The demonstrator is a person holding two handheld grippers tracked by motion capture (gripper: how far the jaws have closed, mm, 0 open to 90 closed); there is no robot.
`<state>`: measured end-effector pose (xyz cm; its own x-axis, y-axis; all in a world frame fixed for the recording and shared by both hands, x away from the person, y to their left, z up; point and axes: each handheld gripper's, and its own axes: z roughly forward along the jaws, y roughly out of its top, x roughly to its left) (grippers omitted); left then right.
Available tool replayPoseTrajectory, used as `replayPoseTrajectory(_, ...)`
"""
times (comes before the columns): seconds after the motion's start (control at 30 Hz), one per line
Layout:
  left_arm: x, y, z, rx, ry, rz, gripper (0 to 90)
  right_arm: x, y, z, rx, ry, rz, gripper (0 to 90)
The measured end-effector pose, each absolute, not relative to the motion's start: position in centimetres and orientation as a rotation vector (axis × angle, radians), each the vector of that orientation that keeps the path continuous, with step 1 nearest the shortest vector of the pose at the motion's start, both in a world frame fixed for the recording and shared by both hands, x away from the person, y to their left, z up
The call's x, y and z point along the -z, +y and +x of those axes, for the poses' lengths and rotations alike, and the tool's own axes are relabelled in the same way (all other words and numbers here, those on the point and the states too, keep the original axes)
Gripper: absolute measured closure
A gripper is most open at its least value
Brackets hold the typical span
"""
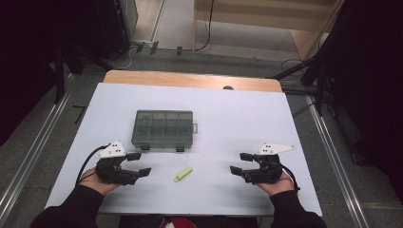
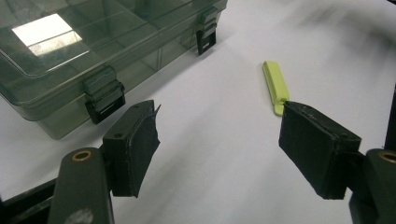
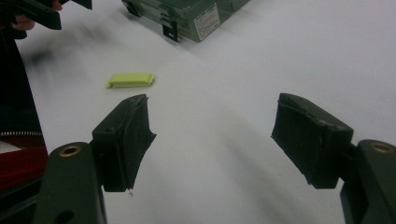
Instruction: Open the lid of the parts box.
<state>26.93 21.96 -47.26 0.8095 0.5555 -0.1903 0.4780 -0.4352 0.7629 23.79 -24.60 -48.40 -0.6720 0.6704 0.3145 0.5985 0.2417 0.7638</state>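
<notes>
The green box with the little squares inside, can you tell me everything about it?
The green box is a flat, see-through plastic case, dark smoky green, split inside into small compartments. Its clear lid is down, with two dark latches on the front edge and a white label on one end. It lies flat on the white table, beyond the yellow-green clip. Nothing else touches it.

Black sleeves (image 1: pixel 78 209), 2 black grippers, white plates (image 1: pixel 112 150)

On the worktop (image 1: pixel 228 123), the compartment box (image 1: pixel 163 129) lies behind the small clip (image 1: pixel 183 174), which lies between left tongs (image 1: pixel 138 164) and right tongs (image 1: pixel 239 162).
</notes>
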Motion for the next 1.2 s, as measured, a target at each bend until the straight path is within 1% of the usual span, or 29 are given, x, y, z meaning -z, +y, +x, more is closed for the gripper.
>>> replayPoseTrajectory(0.4,47.22,22.14,26.99,-0.126,0.768,2.093,27.7,48.45,-24.43,23.90,-1.428,2.427,1.242,28.3)
replayPoseTrajectory(1.2,47.36,22.22,27.21,-0.104,0.764,2.078,27.7,48.37,-24.14,23.93,-1.458,2.439,1.236,28.4)
